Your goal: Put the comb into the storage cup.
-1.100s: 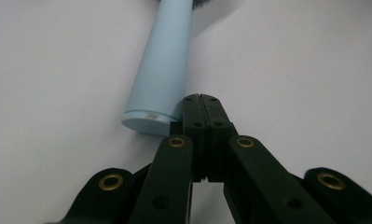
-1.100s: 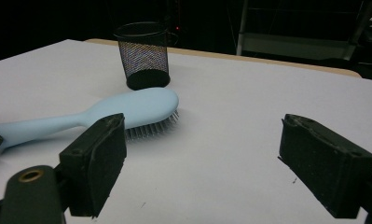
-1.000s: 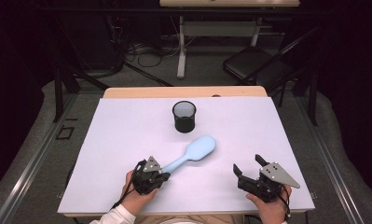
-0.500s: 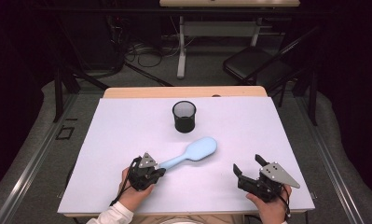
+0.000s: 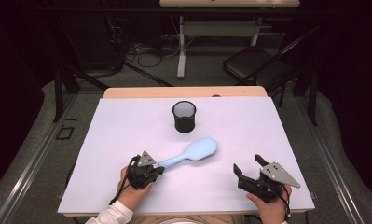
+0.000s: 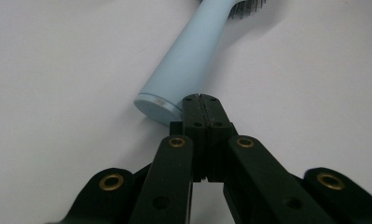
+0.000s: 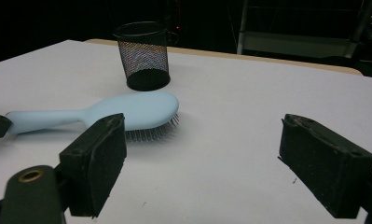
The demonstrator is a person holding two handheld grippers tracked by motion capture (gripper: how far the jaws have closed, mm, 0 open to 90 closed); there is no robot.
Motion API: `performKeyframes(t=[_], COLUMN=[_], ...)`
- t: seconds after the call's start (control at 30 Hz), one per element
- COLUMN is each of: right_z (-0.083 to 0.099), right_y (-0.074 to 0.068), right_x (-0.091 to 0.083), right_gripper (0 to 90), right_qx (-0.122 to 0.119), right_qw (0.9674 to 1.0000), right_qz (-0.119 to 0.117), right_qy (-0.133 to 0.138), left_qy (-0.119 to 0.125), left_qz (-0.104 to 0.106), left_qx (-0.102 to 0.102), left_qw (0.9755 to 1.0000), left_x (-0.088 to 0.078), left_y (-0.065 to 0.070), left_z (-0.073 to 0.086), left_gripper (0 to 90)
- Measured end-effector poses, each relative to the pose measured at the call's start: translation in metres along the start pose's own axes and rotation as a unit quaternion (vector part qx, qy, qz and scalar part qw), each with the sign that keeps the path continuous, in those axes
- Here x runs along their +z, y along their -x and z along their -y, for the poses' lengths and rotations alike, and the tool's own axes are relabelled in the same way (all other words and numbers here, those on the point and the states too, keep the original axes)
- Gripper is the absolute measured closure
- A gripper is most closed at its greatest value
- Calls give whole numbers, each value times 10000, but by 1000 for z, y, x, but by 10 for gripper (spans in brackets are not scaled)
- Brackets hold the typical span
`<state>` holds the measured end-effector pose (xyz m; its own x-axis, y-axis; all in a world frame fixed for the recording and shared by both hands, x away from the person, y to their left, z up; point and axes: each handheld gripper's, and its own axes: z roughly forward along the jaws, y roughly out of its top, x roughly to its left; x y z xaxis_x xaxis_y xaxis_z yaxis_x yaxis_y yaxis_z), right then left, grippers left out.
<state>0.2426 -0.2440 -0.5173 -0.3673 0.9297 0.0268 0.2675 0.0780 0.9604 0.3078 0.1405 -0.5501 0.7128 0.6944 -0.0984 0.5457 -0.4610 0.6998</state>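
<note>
A light blue hairbrush [image 5: 193,151] lies bristles down on the white table top [image 5: 123,126], its handle pointing toward my left gripper [image 5: 159,170]. That gripper is shut with nothing between its jaws. In the left gripper view its tips [image 6: 202,100] sit right beside the round end of the hairbrush handle [image 6: 188,60]; whether they touch it I cannot tell. My right gripper [image 5: 247,164] rests at the near right, open and empty. In the right gripper view the wide-apart right gripper [image 7: 211,172] looks toward the hairbrush [image 7: 127,112] and a black mesh cup [image 7: 144,56].
The mesh cup [image 5: 184,116] stands upright behind the brush head, toward the table's far middle. A wooden edge [image 5: 183,92] borders the far side. Beyond it are a desk frame, cables and a dark chair [image 5: 253,65] on the floor.
The left gripper has edged slightly to the left along the table. The brush, the cup and the right gripper have kept their places.
</note>
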Motion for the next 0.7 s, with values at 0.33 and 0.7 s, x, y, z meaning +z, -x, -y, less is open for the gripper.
performKeyframes(t=[0.33, 0.7], right_z=[0, 0], right_y=[0, 1], right_x=[0, 1], right_gripper=[145, 144], right_qx=[-1, 5], right_qw=[10000, 10000], right_qz=[-8, -9], right_qy=[-27, -44], left_qy=[9, 104], left_qz=[-12, 45], left_qx=[7, -7], left_qw=[10000, 9999], left_x=[0, -5], left_y=[0, 1], left_z=[0, -1], left_gripper=[900, 900])
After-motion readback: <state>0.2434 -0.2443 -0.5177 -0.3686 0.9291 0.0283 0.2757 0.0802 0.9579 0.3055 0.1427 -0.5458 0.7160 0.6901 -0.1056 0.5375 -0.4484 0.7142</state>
